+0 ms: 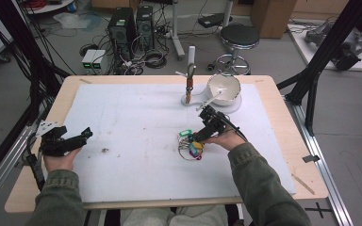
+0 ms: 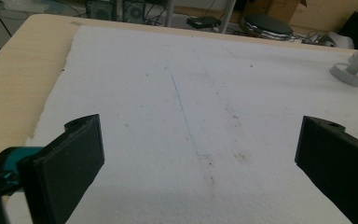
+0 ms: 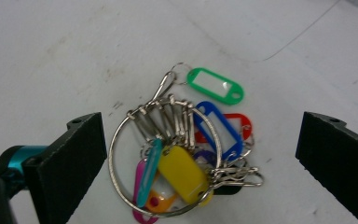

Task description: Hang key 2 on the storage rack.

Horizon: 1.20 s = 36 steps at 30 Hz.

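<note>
Looks like it's barely started: the right gripper (image 3: 200, 158) hovers with jaws spread wide over the metal ring of colourful plastic key tags (image 3: 186, 149) lying ungrabbed on the white mat (image 1: 122, 122), left gripper (image 2: 200, 158) open and idle too.

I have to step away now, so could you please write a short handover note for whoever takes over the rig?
Left hand-held gripper: open, idle over the white mat at the left.
Right hand-held gripper: open, poised over the key ring, jaws on either side, not closed.
Key ring with coloured tags lies flat on the mat. White stand and bowl sit at the far edge.
Done: approach. Left: grasp the ring, probably for the stand.
</note>
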Each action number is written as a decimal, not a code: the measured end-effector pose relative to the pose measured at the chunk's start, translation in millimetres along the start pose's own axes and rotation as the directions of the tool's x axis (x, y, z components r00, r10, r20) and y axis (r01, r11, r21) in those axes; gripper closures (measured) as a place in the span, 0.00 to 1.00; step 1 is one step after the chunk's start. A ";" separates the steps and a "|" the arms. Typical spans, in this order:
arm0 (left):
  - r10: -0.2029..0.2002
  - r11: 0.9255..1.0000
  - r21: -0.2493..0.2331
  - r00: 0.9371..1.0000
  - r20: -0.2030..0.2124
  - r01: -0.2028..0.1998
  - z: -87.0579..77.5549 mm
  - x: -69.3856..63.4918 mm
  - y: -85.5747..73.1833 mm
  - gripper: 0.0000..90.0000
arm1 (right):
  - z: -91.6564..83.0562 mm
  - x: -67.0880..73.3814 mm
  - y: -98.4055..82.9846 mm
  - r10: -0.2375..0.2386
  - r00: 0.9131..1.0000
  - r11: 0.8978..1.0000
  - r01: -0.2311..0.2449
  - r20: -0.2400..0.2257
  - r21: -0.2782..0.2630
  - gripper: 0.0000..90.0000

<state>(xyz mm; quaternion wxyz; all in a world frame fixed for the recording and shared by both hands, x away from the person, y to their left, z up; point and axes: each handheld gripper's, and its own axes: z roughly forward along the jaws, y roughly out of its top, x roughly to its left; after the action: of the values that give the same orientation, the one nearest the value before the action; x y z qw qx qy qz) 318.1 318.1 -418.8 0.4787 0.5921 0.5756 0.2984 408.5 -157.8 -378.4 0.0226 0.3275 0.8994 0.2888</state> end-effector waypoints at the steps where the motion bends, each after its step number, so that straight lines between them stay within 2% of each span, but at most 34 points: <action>1: 0.001 1.000 0.000 1.000 0.000 -0.001 -0.1 0.0 0.0 0.02 | 0.5 1.7 -0.5 -0.008 1.000 1.000 0.008 0.000 0.009 0.01; 6: 0.000 1.000 0.001 1.000 -0.001 0.000 -0.4 0.3 0.1 0.02 | 4.9 11.2 -2.3 -0.049 0.999 0.998 0.049 -0.005 0.034 0.01; 7: 0.000 1.000 0.000 1.000 0.000 0.000 -0.5 0.4 0.1 0.02 | 4.6 13.4 -2.2 -0.040 0.999 0.998 0.041 -0.003 0.041 0.01; 11: 0.001 1.000 0.000 1.000 -0.001 -0.001 -0.5 0.5 0.1 0.02 | 6.0 17.1 -2.6 -0.059 0.998 0.997 0.059 -0.006 0.046 0.01; 13: 0.001 1.000 -0.001 1.000 0.000 -0.001 -0.5 0.5 0.1 0.02 | 7.7 19.4 -3.8 -0.040 0.999 0.998 0.040 -0.011 0.051 0.01; 17: 0.001 1.000 0.000 1.000 0.000 -0.001 -0.5 0.6 0.1 0.02 | 13.2 20.2 -7.9 -0.052 0.998 0.996 0.053 -0.019 0.067 0.01; 20: 0.001 1.000 0.000 1.000 0.000 -0.001 -0.5 0.5 0.1 0.02 | 18.5 21.4 -11.0 -0.040 0.999 0.996 0.042 -0.022 0.078 0.02; 22: 0.001 1.000 0.001 1.000 0.000 -0.001 -0.5 0.6 0.1 0.02 | 20.7 21.1 -12.3 -0.028 0.999 0.995 0.033 -0.044 0.094 0.05; 24: 0.000 1.000 0.000 1.000 -0.001 0.000 -0.5 0.7 0.1 0.02 | 22.5 21.8 -12.6 -0.021 0.999 0.993 0.025 -0.037 0.119 0.06; 26: -0.001 1.000 0.000 1.000 -0.001 0.001 -0.5 0.8 0.2 0.02 | 23.2 23.1 -12.7 -0.015 0.999 0.992 0.019 -0.031 0.126 0.11; 28: -0.001 1.000 -0.002 1.000 0.000 0.001 -0.5 0.7 0.2 0.02 | 25.1 24.3 -13.3 -0.008 0.999 0.991 0.012 -0.032 0.131 0.21; 30: -0.001 1.000 -0.002 1.000 0.000 0.001 -0.4 0.7 0.2 0.02 | 28.0 27.2 -14.8 0.000 1.000 0.992 0.001 -0.009 0.124 0.27; 32: 0.000 1.000 0.001 1.000 0.000 0.000 -0.4 0.7 0.2 0.02 | 30.6 29.4 -16.1 -0.013 1.000 0.992 0.012 0.011 0.125 0.34; 34: 0.000 1.000 0.000 1.000 0.000 0.000 -0.3 0.5 0.1 0.02 | 30.3 30.8 -16.3 -0.038 0.999 0.991 0.035 0.016 0.128 0.48; 35: -0.001 1.000 0.000 1.000 0.001 0.001 -0.1 0.5 0.1 0.02 | 31.8 31.8 -17.1 -0.053 0.998 0.989 0.049 0.024 0.140 0.51; 36: -0.001 1.000 -0.001 1.000 0.000 0.001 -0.1 0.5 0.1 0.02 | 31.6 33.3 -17.0 -0.070 0.997 0.988 0.064 0.036 0.137 0.60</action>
<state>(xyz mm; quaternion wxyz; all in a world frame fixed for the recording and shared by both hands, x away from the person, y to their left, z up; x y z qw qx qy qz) 318.2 318.7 -418.8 0.4792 0.5916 0.5758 0.2981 379.8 -132.2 -408.9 0.0282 0.3035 0.9269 0.2191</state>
